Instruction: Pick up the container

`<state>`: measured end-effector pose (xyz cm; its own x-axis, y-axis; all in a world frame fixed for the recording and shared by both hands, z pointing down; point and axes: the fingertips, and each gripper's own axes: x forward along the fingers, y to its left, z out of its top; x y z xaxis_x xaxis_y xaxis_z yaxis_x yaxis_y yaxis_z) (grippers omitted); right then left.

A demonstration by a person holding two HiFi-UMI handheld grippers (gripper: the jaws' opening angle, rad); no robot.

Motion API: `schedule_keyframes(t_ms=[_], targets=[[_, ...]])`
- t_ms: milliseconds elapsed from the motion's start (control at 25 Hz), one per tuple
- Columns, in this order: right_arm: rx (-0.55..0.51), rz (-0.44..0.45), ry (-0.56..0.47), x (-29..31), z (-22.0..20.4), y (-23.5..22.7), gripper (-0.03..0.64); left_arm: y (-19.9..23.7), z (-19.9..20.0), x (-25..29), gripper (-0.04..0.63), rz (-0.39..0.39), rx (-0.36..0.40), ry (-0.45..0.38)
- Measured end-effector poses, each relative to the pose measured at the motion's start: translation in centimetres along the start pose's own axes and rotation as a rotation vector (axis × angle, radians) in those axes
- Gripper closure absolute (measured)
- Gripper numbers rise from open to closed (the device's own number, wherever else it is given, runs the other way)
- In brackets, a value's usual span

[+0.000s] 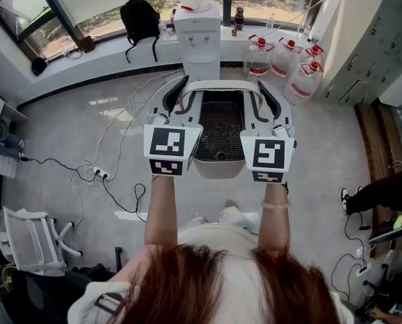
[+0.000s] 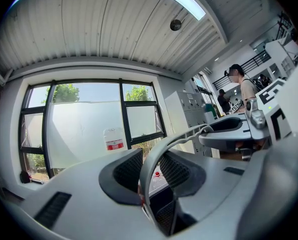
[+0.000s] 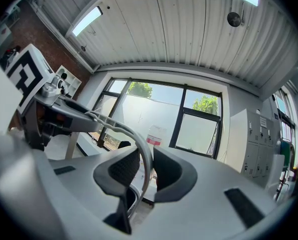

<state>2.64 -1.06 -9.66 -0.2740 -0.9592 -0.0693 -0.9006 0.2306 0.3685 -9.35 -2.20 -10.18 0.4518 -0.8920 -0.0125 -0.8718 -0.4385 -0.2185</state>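
Both were clamped on the same thing here. The left hand-held gripper [image 1: 176,102] and the right hand-held gripper [image 1: 268,104] each had their jaws about half closed, pinching the white handle [image 1: 221,84] of the container [image 1: 217,169] from opposite sides. The container hung between them, up off the floor [image 1: 119,154], just in front of the water dispenser [image 1: 197,36].

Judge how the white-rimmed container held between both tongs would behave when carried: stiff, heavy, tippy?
Probably stiff: the rim of the container shows no bending where the left tongs and right tongs clamp it. Likely light for its size, since it looks like an open shell with a mesh floor. Held at opposite sides, it could swing about that line if jolted.
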Motion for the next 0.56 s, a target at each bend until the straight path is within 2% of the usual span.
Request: schedule_keyframes(t_ms=[560], targets=[[-0.012,-0.004,-0.002,0.7,-0.8,-1.1,0.520,-0.6,-0.3,1.5,0.485,-0.004,-0.006,-0.005]])
